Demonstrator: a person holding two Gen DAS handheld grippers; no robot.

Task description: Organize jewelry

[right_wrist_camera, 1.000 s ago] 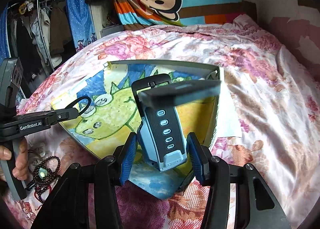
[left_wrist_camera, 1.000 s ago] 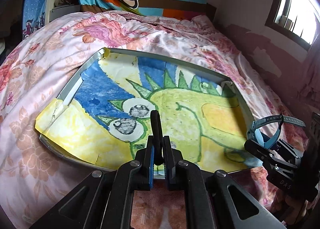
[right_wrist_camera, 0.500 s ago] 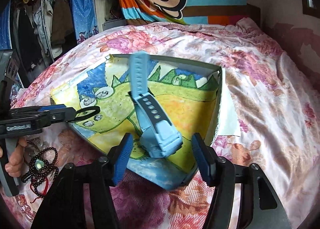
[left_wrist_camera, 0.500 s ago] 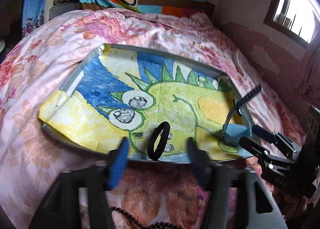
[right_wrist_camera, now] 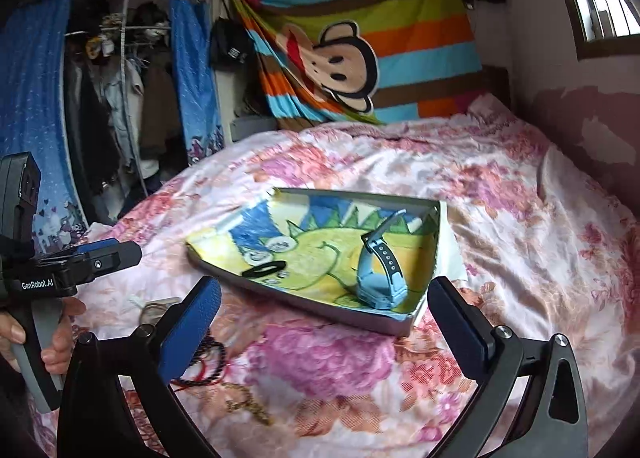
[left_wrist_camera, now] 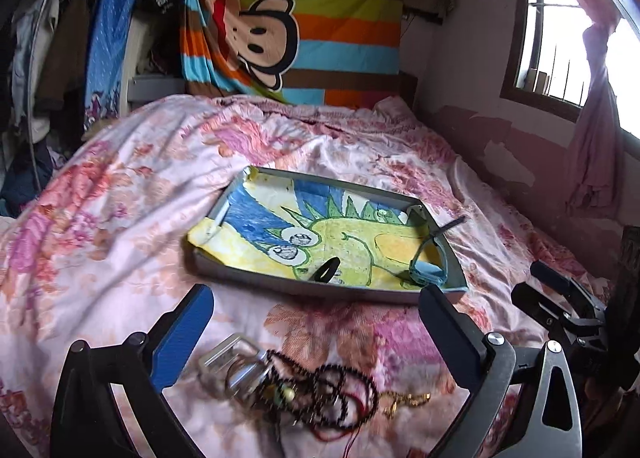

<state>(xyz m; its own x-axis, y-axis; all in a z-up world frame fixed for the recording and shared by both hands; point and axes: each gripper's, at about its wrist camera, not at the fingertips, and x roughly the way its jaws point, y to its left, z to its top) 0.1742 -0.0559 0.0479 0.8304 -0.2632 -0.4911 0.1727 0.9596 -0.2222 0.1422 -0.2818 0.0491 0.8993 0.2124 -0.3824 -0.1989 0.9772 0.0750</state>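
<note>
Our left claw [left_wrist_camera: 316, 314] wide, right claw [right_wrist_camera: 324, 304] wide, both empty, near tray [right_wrist_camera: 304, 304]; blue watch [right_wrist_camera: 380, 278], black hair tie [right_wrist_camera: 264, 270] inside tray.

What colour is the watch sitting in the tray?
Light blue; the watch shows best in the right wrist view.

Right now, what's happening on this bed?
A person with two handheld grippers is sorting jewelry into a tray lined with a dinosaur drawing. A blue watch and a black hair tie already lie in it. Both the left gripper and the right gripper are open and empty, short of the tray. A pile of bead bracelets and a gold chain waits on the bedspread.
</note>
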